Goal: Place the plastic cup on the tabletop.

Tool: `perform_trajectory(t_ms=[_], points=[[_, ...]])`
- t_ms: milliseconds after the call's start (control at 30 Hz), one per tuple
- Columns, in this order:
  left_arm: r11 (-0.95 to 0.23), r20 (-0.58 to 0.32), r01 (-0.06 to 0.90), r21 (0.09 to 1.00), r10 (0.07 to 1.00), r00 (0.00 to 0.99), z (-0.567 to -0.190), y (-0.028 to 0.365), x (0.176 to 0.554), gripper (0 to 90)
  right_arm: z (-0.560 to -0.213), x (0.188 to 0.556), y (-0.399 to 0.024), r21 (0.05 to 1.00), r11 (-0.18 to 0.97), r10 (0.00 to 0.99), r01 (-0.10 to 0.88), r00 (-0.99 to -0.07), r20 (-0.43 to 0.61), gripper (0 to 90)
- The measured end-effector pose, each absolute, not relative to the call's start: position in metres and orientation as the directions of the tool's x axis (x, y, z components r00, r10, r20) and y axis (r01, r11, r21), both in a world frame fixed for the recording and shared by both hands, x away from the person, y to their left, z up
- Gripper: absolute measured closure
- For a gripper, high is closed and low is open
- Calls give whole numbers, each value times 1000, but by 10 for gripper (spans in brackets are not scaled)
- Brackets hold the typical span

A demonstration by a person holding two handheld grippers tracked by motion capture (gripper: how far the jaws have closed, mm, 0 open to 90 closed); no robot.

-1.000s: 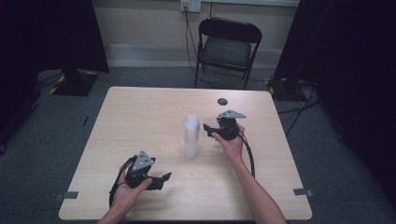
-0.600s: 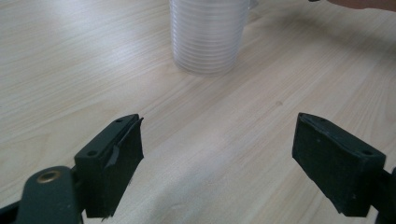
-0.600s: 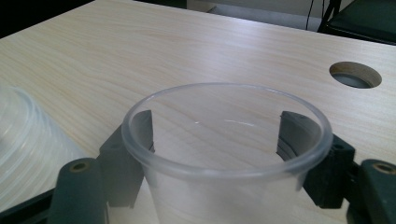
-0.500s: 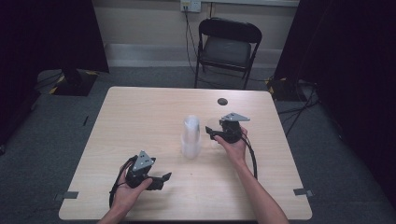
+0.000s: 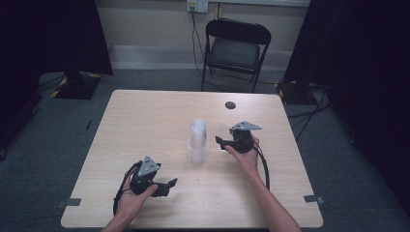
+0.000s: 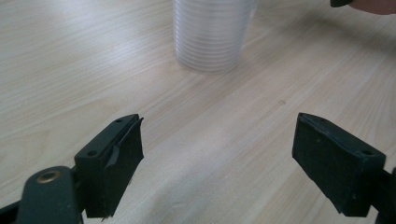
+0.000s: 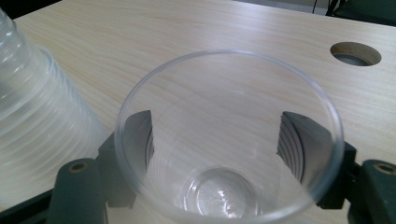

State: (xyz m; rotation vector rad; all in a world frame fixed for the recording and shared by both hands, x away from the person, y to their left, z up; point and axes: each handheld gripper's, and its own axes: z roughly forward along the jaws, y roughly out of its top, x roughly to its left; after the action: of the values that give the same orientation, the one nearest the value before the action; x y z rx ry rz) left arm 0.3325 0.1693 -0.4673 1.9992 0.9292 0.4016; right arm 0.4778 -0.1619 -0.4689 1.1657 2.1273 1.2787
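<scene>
Right gripper sits at about 3 o'clock of table centre, jaws at mid width, one on each side of a single clear plastic cup; the right gripper view shows the cup upright, mouth toward the camera, both jaws seen through its wall. Can't tell if the pads actually press on the cup wall or just bracket it. The jaws have just been opening a little, the cup between them. In the high view the cup reads as a faint clear shape at the jaw tips, just beside the stack of clear cups at its 9 o'clock; touching or not, can't tell. The stack stands upright near table centre. Left gripper rests at about 7 o'clock of the stack, well apart from it, jaws wide with nothing between them; the left gripper view has bare wood between the jaws and the stack base at 12 o'clock. Round cable hole in the table lies at 12 o'clock of the right gripper. Black folding chair stands beyond the far edge.
</scene>
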Motion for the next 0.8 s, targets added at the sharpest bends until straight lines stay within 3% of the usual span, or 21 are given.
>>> perform_trajectory(t_ms=[533, 800], points=[[-327, -80, 476, 817, 752, 655, -469, 172, 336, 160, -477, 475, -168, 831, 225, 822, 509, -557, 118, 142], [-325, -79, 480, 815, 758, 647, -469, 174, 337, 160, -472, 468, -174, 831, 214, 817, 513, -560, 135, 150]])
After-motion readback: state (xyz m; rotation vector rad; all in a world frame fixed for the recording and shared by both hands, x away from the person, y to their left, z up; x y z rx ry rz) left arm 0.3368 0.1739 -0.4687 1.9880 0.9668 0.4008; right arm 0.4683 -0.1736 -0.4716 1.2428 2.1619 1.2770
